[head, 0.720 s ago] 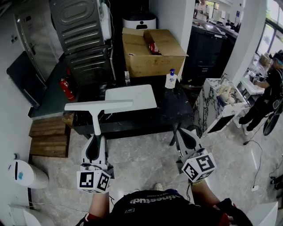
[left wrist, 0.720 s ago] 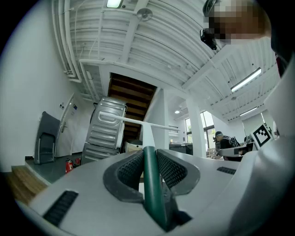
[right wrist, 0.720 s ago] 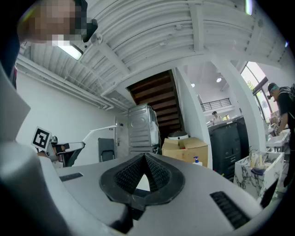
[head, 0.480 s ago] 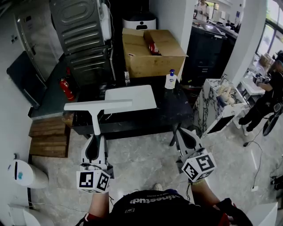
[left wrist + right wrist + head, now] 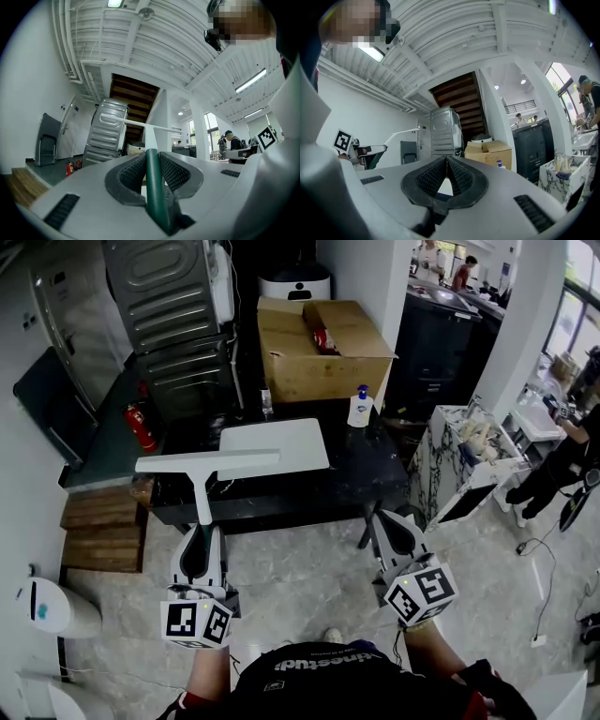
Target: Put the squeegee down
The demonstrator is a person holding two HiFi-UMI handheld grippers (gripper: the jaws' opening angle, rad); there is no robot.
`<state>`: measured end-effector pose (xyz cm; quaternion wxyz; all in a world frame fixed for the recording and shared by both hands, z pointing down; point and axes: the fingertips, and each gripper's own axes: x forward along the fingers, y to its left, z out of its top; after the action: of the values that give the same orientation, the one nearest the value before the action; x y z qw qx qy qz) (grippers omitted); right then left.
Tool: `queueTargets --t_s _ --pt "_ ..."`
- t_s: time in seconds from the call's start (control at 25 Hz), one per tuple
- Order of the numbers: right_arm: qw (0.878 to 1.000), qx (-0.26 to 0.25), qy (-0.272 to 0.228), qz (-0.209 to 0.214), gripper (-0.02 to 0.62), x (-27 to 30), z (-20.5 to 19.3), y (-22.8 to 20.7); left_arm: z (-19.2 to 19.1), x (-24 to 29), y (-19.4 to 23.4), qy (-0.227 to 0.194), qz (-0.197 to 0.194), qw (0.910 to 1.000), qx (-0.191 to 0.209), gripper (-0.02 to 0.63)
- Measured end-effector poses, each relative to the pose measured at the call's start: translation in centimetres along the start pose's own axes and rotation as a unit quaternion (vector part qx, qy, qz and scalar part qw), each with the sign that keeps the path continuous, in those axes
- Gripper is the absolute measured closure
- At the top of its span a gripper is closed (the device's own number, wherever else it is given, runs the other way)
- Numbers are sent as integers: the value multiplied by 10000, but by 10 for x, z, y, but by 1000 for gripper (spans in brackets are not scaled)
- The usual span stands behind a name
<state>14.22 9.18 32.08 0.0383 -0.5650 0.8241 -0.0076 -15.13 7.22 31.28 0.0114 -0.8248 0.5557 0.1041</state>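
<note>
The squeegee has a long white blade (image 5: pixel 208 465) and a dark green handle (image 5: pixel 152 183). It stands upright out of my left gripper (image 5: pixel 201 529), which is shut on the handle just in front of the black table (image 5: pixel 375 486). In the left gripper view the handle runs between the ribbed pads (image 5: pixel 130 171) and the white blade (image 5: pixel 154 127) crosses above my left gripper (image 5: pixel 151 158). My right gripper (image 5: pixel 382 521) hovers over the floor near the table's front right corner. Seen in its own view, the right gripper (image 5: pixel 447 163) is shut with nothing between the pads.
A white board (image 5: pixel 277 443) and a pump bottle (image 5: pixel 359 409) sit on the table. Behind stand a cardboard box (image 5: pixel 319 348) and a metal appliance (image 5: pixel 173 315). A fire extinguisher (image 5: pixel 141 427) and wooden steps (image 5: pixel 101 531) are left, a marble stand (image 5: pixel 464 460) right.
</note>
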Motion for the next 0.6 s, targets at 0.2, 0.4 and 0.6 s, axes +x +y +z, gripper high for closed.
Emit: queueTargets --t_s 0.2,0.4,0.6 --pt "10000 19 42 67 555 -1 1 -2 0 5 -7 12 -28 10000 -33 503" --pt "9999 49 86 137 555 -9 0 -46 -7 27 -42 15 27 10000 -6 503" --pt "9999 108 72 96 555 -21 -5 -88 -15 38 -69 23 133 9999 48 503"
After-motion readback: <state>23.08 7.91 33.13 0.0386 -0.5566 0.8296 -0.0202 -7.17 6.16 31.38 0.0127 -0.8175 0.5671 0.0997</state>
